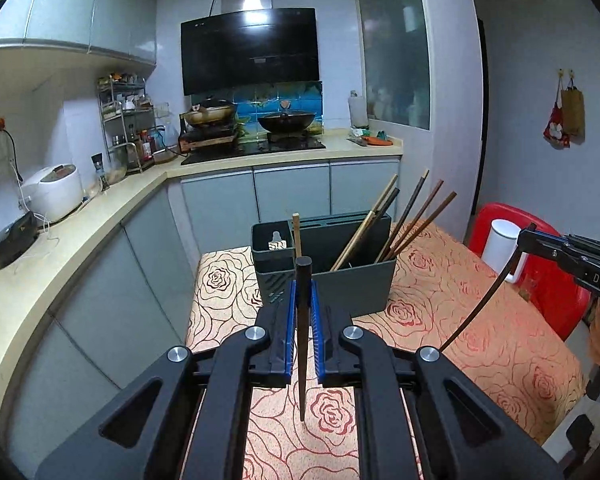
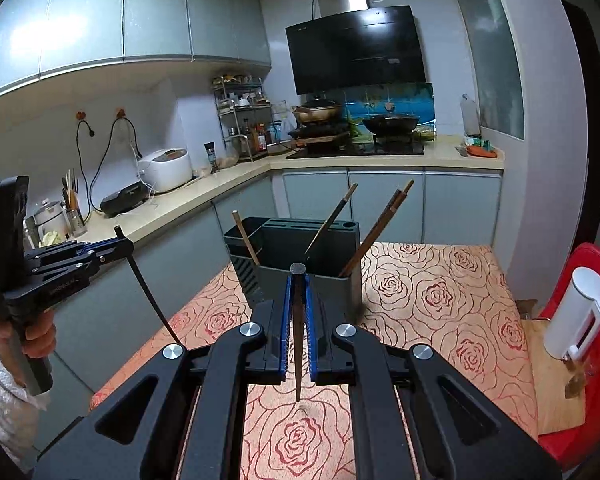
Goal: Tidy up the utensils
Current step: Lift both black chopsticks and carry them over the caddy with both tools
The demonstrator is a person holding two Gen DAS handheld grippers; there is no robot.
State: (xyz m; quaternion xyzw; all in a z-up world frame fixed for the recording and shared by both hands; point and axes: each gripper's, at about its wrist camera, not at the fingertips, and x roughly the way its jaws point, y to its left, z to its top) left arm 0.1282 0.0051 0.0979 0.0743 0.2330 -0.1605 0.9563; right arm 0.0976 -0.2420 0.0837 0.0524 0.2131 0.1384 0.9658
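We clamp one dark chopstick in our left tongs (image 1: 302,300) and another in our right tongs (image 2: 298,304), both near the grey holder (image 1: 340,276).

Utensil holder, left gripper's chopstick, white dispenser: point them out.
utensil holder (image 1: 356,284), left wrist view, on its grey front wall.
left gripper's chopstick (image 1: 302,360), left wrist view, on its mid-shaft.
white dispenser (image 2: 576,316), right wrist view, on its body.

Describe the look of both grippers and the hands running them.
Both the left gripper and right gripper are matte black, with blue finger pads and silver pivot bolts. White lettering marks the side of each body. A bare hand with a white fuzzy sleeve grips the left one's handle.
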